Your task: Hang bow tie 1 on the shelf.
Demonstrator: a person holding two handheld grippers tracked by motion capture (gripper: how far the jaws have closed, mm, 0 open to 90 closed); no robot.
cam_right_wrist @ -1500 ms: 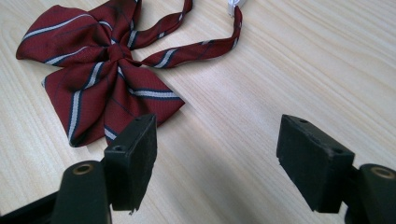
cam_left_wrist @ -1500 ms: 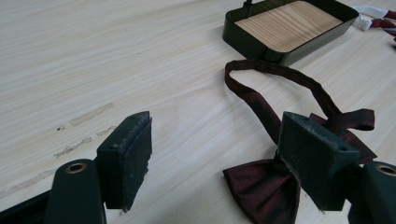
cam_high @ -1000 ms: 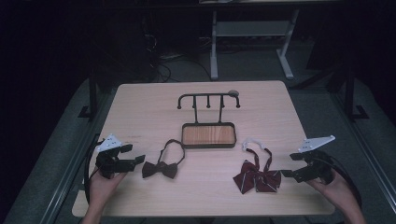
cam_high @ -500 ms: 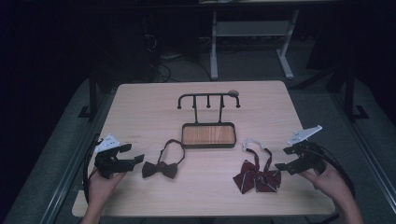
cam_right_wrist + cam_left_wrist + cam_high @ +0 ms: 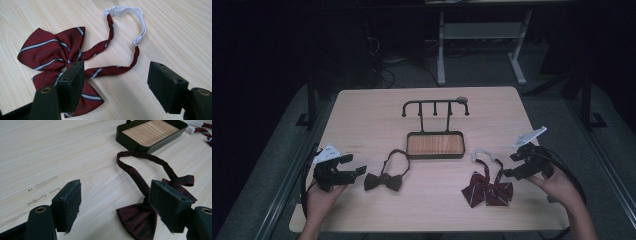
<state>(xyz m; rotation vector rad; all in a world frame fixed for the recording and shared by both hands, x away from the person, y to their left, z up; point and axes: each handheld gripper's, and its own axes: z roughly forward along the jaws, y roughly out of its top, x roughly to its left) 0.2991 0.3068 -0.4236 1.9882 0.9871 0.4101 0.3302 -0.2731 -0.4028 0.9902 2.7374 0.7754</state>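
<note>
Both grippers are agape and empty: left gripper [image 5: 354, 166] near the dark bow tie [image 5: 383, 181], right gripper [image 5: 512, 165], jaws just narrowing, beside the striped bow tie [image 5: 488, 192]. Pinching only its white elastic strap [image 5: 138, 18] could stretch it, likely snagging short of the hook rack [image 5: 435, 106].

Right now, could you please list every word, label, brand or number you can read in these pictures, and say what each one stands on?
None: no readable text in any view.
The plain bow tie, the striped bow tie, the tray with its hook rack and the table bear no lettering.
The pale marks on the table are scuffs, not writing.
</note>
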